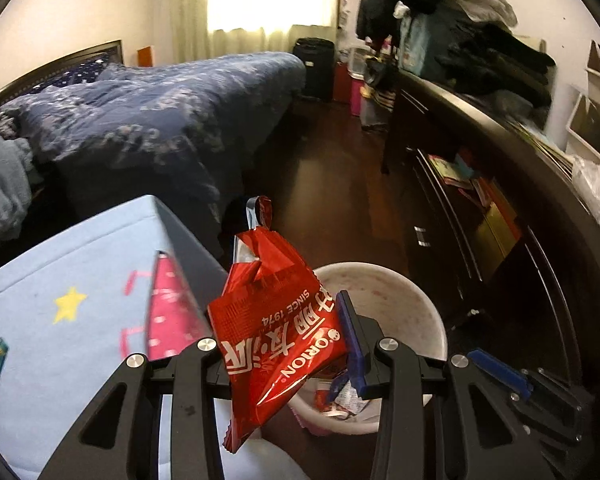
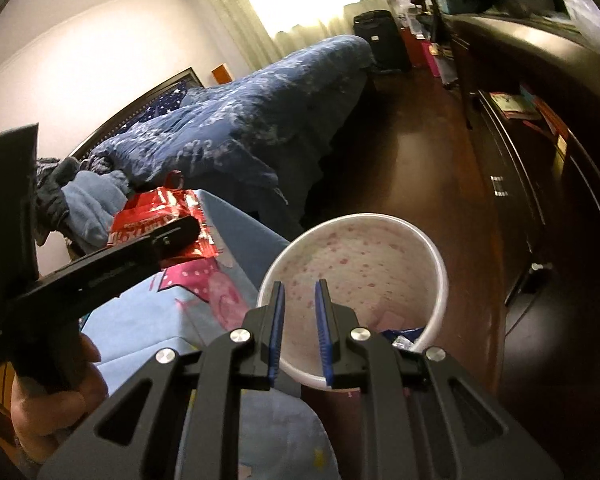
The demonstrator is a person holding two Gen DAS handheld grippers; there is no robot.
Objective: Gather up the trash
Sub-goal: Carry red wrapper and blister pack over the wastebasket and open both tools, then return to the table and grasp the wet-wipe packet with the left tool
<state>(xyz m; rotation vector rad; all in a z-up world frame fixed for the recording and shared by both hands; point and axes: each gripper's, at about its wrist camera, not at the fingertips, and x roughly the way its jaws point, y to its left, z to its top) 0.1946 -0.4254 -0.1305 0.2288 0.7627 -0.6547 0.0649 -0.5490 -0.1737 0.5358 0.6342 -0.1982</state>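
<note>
**Red wrapper held above the bin's near rim**

The left gripper (image 1: 288,344) has its jaws pinched on a red snack wrapper (image 1: 274,320), which hangs crumpled between the blue pads, its torn top pointing away. It is held beside the corner of a light blue cloth-covered surface (image 1: 60,280) printed with a yellow star and pink shapes. Just past the wrapper stands a white trash bin (image 2: 436,256) speckled pink inside, with scraps of packaging lying at its bottom. The right gripper (image 2: 300,320) hovers over the bin's near rim, fingers parted by a narrow gap and holding nothing. Beyond, dark wooden floor (image 1: 324,184) runs between a bed with a blue floral duvet (image 1: 160,112) and a dark dresser (image 1: 480,152) piled with clothes.
</note>
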